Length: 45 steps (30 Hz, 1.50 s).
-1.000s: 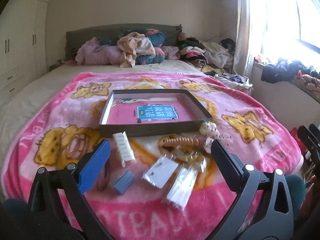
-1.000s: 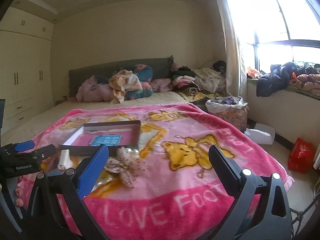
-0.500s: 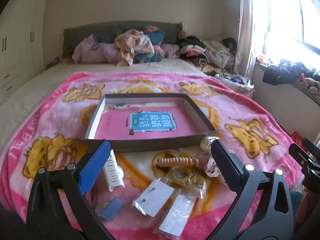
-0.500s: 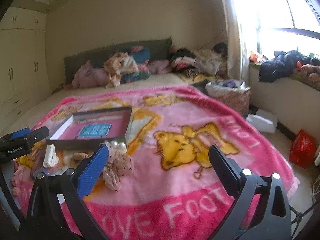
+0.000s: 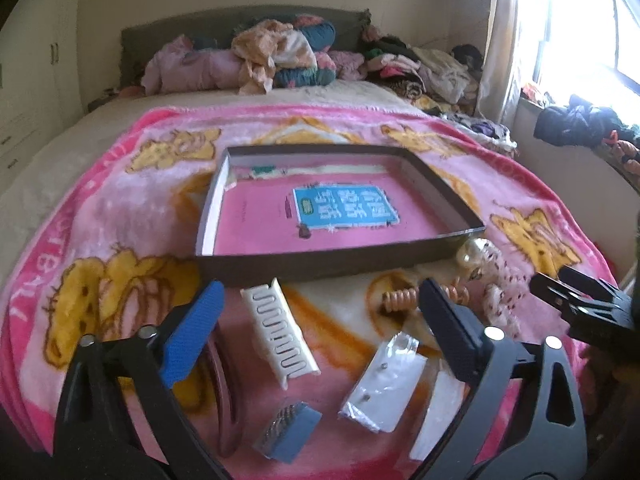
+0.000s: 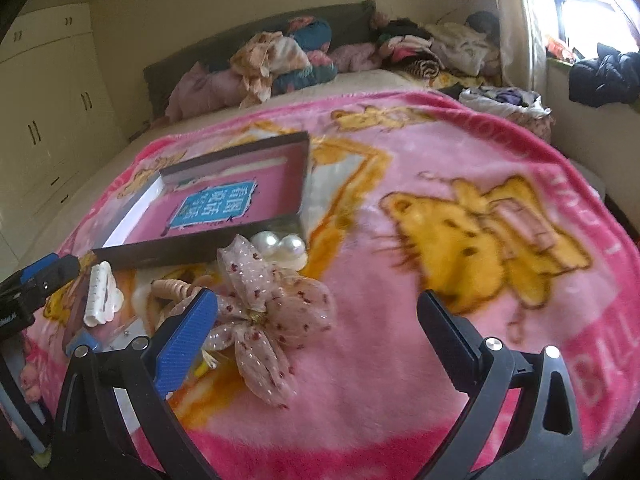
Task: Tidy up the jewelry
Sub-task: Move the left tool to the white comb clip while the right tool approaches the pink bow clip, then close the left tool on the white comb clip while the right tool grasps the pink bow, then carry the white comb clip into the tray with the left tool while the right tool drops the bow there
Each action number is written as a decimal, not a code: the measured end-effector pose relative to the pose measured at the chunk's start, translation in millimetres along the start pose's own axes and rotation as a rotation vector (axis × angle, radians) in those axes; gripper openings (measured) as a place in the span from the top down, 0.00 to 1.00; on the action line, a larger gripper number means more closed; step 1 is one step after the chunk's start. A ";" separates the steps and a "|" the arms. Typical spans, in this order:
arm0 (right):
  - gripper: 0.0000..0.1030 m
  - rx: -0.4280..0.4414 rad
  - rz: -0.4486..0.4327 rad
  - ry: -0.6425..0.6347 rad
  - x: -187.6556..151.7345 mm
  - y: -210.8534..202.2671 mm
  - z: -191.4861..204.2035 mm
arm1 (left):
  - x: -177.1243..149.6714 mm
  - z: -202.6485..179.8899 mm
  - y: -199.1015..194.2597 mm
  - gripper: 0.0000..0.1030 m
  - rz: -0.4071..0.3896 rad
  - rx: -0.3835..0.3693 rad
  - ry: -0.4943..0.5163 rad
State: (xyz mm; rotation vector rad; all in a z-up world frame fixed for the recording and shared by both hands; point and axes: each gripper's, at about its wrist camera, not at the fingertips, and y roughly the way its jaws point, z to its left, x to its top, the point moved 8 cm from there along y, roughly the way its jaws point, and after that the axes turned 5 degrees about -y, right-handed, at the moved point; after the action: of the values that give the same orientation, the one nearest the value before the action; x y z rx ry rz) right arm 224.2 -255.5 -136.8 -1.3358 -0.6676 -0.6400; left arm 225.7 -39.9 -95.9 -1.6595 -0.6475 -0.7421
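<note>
Both claws (image 5: 318,330) (image 6: 316,330) empty, left narrowing; one box (image 5: 320,262), two pearls (image 6: 280,242), perhaps three packets (image 5: 382,386).

I count one tray (image 5: 340,266), one white comb (image 5: 280,330), one coil tie (image 5: 400,300), two pearls (image 6: 280,244), one bow (image 6: 264,300), two plastic packets (image 5: 384,388).

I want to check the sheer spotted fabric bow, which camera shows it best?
The right wrist view: the sheer spotted fabric bow lies whole and close beside two pearls. The left wrist view catches only part of it at the right, beyond the gripper finger.
</note>
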 end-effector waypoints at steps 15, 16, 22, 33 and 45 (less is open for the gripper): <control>0.84 0.088 0.041 -0.044 -7.2 30.5 17.5 | -15.9 8.8 40.6 0.39 0.102 0.059 0.020; 0.87 0.089 0.034 -0.053 -7.4 28.9 18.5 | -16.1 11.3 42.6 0.42 0.103 0.070 0.014; 0.91 0.106 0.012 -0.031 -9.3 22.3 9.3 | -15.8 20.0 44.4 0.56 0.105 0.111 0.019; 0.91 0.129 -0.005 0.002 -11.3 15.1 6.1 | -29.9 33.6 35.6 0.70 0.147 0.130 0.006; 0.91 0.134 -0.054 -0.030 -7.3 -1.4 13.2 | -30.5 31.7 26.4 0.81 0.117 0.112 0.028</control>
State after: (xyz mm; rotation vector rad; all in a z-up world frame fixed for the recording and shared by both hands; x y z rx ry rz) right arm 217.4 -242.3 -139.9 -1.2082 -0.7603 -0.6092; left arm 229.8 -15.0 -140.5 -1.5680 -0.5578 -0.6330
